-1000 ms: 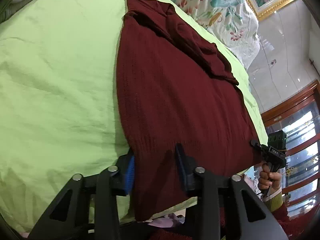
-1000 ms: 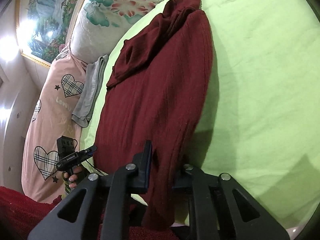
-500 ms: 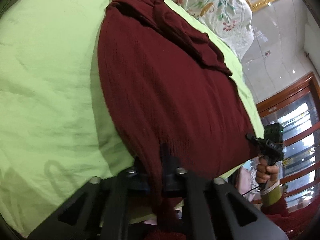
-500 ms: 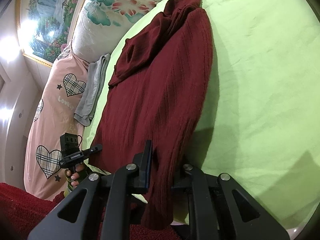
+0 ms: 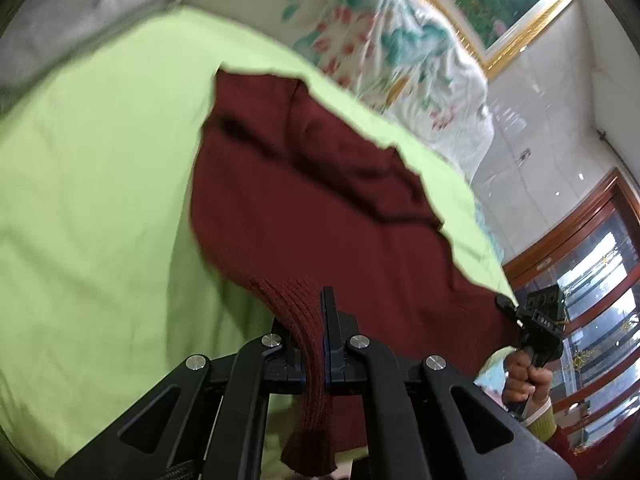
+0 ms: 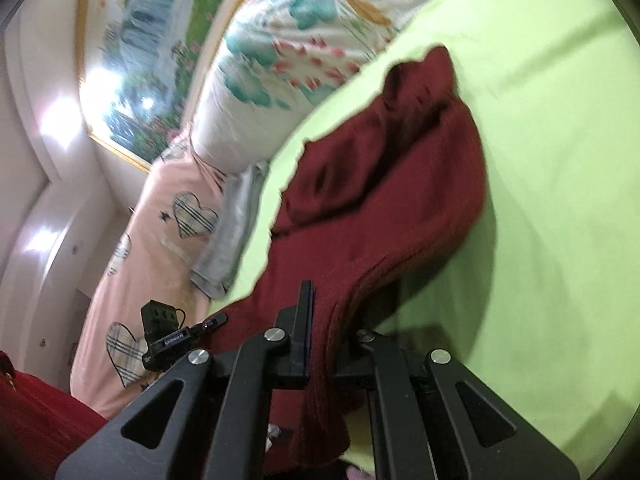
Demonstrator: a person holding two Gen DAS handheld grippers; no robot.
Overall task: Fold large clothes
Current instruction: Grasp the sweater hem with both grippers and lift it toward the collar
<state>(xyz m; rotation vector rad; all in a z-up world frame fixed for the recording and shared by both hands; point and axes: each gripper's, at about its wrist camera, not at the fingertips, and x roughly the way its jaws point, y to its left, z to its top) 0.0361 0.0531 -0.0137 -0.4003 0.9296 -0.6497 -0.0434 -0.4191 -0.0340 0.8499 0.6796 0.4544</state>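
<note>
On the lime-green bedsheet (image 5: 100, 200) the maroon knit sweater (image 5: 320, 216) now has its near hem lifted clear, where a second ago it lay flat. The left gripper (image 5: 316, 344), open back then, is clamped tight on one hem corner; the right gripper (image 6: 332, 344) pinches the other. Floral pillow (image 6: 288, 60) sits behind.

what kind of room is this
Most likely a bedroom: a dark red knitted garment lies on a bed's light green sheet, with a floral quilt and a gold-framed landscape painting behind.
</note>
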